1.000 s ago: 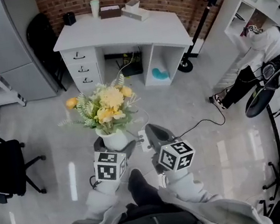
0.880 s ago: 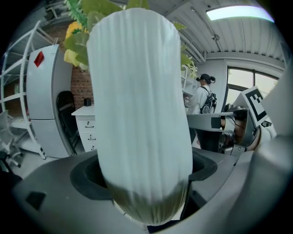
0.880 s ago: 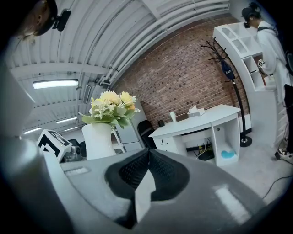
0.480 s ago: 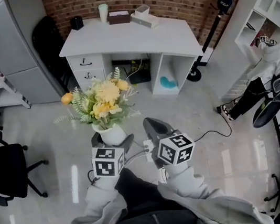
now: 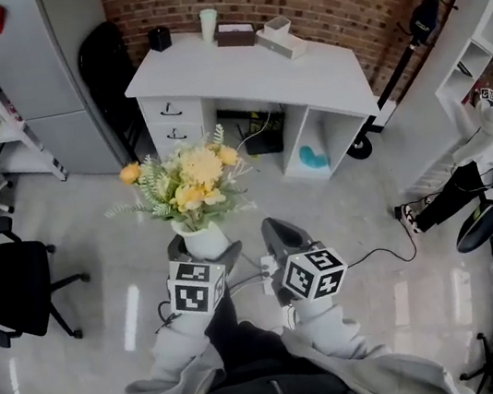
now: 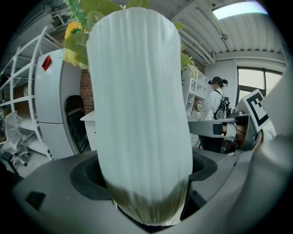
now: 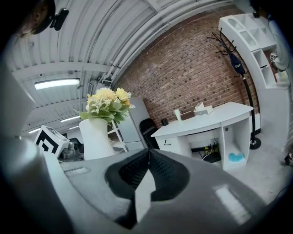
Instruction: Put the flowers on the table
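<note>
A white ribbed vase (image 5: 203, 242) of yellow flowers (image 5: 189, 180) is carried upright above the floor, held at its base by my left gripper (image 5: 202, 253). In the left gripper view the vase (image 6: 139, 114) fills the frame, with the jaws shut on its lower part. My right gripper (image 5: 274, 235) hangs beside it to the right, jaws shut with nothing between them; its own view shows the vase (image 7: 96, 137) at the left. The white table (image 5: 249, 74) stands ahead against the brick wall, and the right gripper view shows the table (image 7: 206, 121) too.
On the table stand a cup (image 5: 209, 24), a dark box (image 5: 236, 34) and a white tissue box (image 5: 280, 36). A grey cabinet (image 5: 44, 76) and a black chair (image 5: 109, 74) stand left of it. A person (image 5: 491, 150) is at the right, and an office chair (image 5: 4, 288) at the left.
The table has drawn nearer and lower in the head view as I walk toward it. Both grippers and the vase keep their places in front of me.
</note>
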Available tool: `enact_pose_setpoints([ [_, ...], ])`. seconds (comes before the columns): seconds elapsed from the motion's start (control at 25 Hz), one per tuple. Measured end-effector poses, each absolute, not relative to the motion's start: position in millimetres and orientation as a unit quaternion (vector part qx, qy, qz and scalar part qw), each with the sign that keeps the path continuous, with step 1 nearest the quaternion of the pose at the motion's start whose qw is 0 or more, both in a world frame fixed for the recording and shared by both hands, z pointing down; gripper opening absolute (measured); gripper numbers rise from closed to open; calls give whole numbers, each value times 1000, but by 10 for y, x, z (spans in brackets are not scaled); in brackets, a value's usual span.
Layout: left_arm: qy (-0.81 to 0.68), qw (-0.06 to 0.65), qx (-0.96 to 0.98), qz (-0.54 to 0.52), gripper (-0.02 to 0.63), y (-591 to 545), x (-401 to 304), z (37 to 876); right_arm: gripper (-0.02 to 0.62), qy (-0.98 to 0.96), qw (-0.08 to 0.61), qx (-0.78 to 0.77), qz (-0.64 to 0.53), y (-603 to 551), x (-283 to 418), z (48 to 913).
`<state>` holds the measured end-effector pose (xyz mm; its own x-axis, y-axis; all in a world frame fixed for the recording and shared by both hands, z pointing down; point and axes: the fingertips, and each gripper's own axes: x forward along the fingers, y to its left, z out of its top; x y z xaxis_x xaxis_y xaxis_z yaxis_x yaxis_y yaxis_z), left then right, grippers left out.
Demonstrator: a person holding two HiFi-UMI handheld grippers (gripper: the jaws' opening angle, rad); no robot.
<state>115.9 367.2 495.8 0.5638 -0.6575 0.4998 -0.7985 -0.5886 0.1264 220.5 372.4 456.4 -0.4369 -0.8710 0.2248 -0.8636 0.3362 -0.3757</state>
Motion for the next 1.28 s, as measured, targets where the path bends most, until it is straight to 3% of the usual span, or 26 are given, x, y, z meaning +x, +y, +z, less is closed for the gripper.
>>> enact_pose_setpoints([
  [0.6,-450,190,851,192,469,2798,752,5061,0,835,-20,-500,-229,2789,1703,4679],
  [1.28,-447,173,859,180,469,799,395,4845,0,849,-18,-481,-218,791,1181,4493],
])
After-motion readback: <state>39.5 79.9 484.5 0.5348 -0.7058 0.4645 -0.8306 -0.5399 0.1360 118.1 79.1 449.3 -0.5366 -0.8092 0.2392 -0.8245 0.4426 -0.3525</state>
